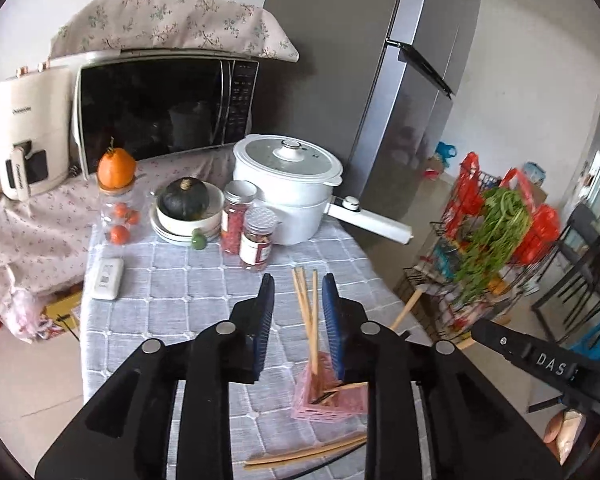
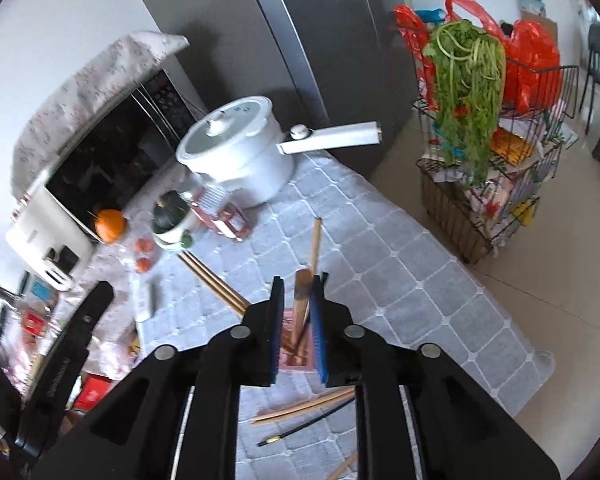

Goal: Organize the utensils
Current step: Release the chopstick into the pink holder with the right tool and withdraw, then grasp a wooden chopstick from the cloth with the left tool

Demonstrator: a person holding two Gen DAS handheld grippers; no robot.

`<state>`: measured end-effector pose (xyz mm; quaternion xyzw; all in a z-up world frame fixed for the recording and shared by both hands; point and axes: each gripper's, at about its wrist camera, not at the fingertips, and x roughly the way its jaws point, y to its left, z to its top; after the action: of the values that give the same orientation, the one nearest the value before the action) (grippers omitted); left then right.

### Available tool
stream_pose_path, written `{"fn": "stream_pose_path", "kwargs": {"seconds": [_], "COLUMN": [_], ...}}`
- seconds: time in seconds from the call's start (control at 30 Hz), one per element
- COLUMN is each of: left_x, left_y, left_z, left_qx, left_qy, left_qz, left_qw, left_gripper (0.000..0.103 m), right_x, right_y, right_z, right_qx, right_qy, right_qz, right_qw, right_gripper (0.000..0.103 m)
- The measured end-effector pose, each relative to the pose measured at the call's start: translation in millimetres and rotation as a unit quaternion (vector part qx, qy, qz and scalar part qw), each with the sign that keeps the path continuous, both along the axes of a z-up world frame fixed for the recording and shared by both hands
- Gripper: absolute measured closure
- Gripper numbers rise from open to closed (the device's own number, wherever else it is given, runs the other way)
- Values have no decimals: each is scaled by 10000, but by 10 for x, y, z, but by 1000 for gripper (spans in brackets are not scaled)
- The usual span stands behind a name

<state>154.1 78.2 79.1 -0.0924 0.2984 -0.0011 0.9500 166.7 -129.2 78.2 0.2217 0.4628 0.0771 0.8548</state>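
My left gripper (image 1: 298,280) stands partly spread above the table, and a bundle of wooden chopsticks (image 1: 306,304) leans up between its blue pads (image 1: 332,312) without either pad pressing on it. The lower ends of those chopsticks sit in a small pink basket (image 1: 328,398) on the grey checked tablecloth (image 1: 204,280). The gripper points forward and downward over the cloth.

My right gripper (image 2: 298,280) is spread only a little, with a wooden utensil handle (image 2: 302,300) rising between its pads; I cannot tell whether the right pad touches it. This gripper tilts down more steeply over the same pink basket (image 2: 296,354). Its black body shows at the right edge of the left wrist view, and the left one's body shows at the lower left of the right wrist view.

Loose on the cloth near me lie a pair of wooden chopsticks (image 2: 304,408) and one black chopstick (image 2: 300,428) with a gold band. Another wooden pair (image 2: 216,284) slants away left of the basket.

Further off stand a white electric pot (image 1: 288,184) with a long handle, two red-filled jars (image 1: 246,224), a dark squash (image 1: 184,198) in a bowl on stacked plates, an orange on a glass jar (image 1: 116,166), a microwave (image 1: 160,108) and a grey refrigerator (image 1: 340,60). A wire rack (image 2: 492,168) holding greens and red bags stands on the floor to the right.
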Motion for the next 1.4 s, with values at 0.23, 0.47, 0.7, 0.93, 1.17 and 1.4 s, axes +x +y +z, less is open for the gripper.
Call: {"fn": "stream_pose_path", "kwargs": {"seconds": [0.23,0.47,0.7,0.93,1.17,1.4], "left_x": [-213,-625,-961,-1116,-964,-655], "left_y": [-167,-317,-404,-519,-760,-1322], "left_z": [-75,-377,-668,-951,-1385,-1902], "left_qx": [332,625,787,1056,998,972], "left_qy": [-144,-157,-18,406,1540,2537], "left_qz": [13,37,-11,-283,-1147,-2195], "left_qw": [9993,9979,9969,9932,9763,9370], "left_gripper": [55,30,8,7,7,8], "right_x": [-280,-795,-1226,-1532,-1851,-2049], "right_y": [-47,-172,-285,-282,-596,-1064], "right_z": [-83,-248,-579,-865,-1326,-1801], "right_qx": [-846,-1501,-1752,-1903,-1758,-436], "right_qy": [-407,-820,-637,-405,421,1468], "right_qz": [-438,-993,-1214,-986,-724,-1113], "right_qw": [9946,9803,9749,9759,9809,9819], "right_gripper": [69,26,10,7,7,7]}}
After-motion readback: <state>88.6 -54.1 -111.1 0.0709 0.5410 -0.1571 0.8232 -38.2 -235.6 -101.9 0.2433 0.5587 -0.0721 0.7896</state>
